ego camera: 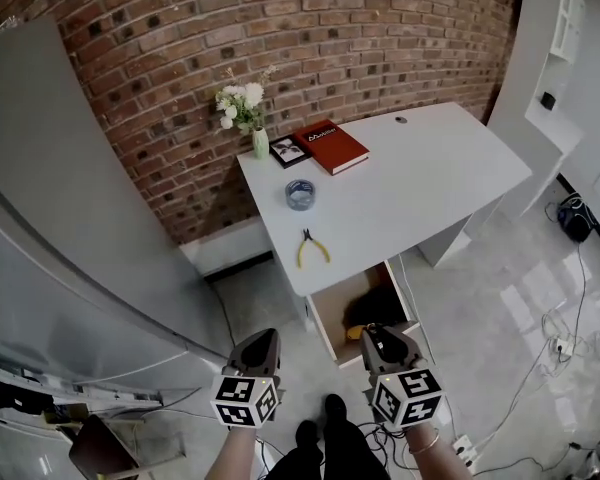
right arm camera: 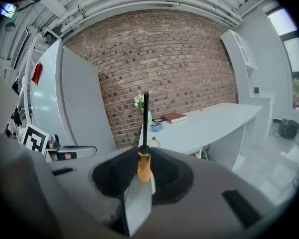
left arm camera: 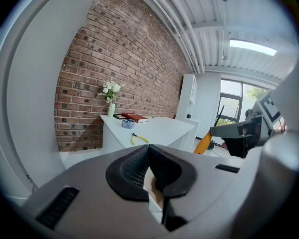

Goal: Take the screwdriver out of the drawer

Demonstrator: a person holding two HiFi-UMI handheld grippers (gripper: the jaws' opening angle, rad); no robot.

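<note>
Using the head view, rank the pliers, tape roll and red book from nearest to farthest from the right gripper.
From the right gripper:
1. Pliers, at the desk's front edge.
2. Tape roll, mid-desk, left side.
3. Red book, at the back.

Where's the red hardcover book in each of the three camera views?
Head view: the red hardcover book lies upper centre, on the white desk.
Left gripper view: the book is small, left of centre.
Right gripper view: the book is just right of centre.
Shared landmark: green vase of white flowers, left of the book.
</note>
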